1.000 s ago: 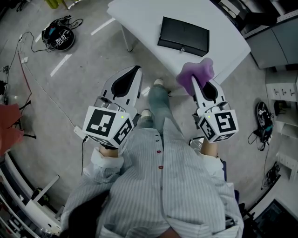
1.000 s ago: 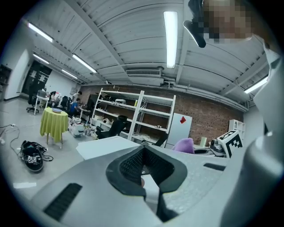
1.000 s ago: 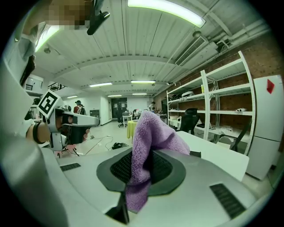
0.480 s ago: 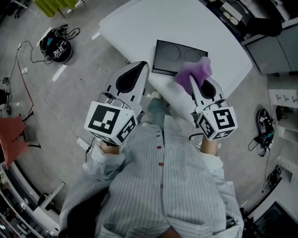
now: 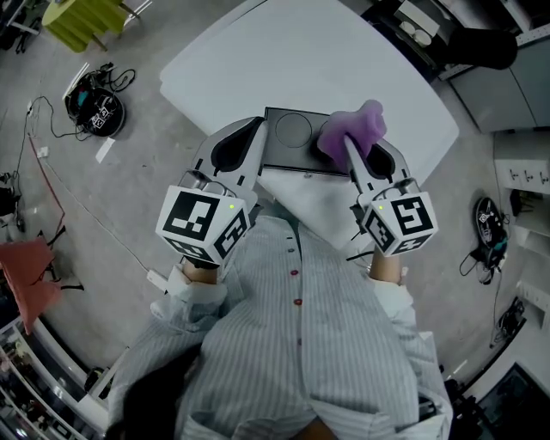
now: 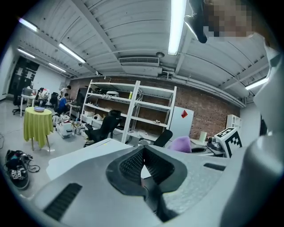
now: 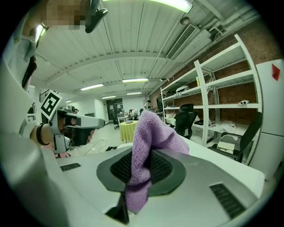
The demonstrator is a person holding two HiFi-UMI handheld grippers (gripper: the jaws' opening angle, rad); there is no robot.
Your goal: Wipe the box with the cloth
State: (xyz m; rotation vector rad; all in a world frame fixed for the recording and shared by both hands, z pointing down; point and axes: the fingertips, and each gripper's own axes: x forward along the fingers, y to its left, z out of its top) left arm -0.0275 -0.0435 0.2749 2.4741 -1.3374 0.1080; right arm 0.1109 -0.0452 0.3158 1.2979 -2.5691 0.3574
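On the white bench [image 5: 258, 60] lies one flat black box [image 5: 288, 142], close to the bench's near edge, with a round mark on its top. Two grippers hang over it. The right gripper [image 5: 354, 156] has its jaws pinched on the one purple cloth [image 5: 351, 129], which bunches above the box's right part and hides it from the head view. The left gripper [image 5: 251, 129], jaws pressed together on nothing, covers the box's left edge. On the floor at the far left are one round black device [image 5: 94, 112] with cables and one yellow-green draped table [image 5: 82, 17]. A red object [image 5: 26, 271] lies left and a second black device [image 5: 486, 232] right.
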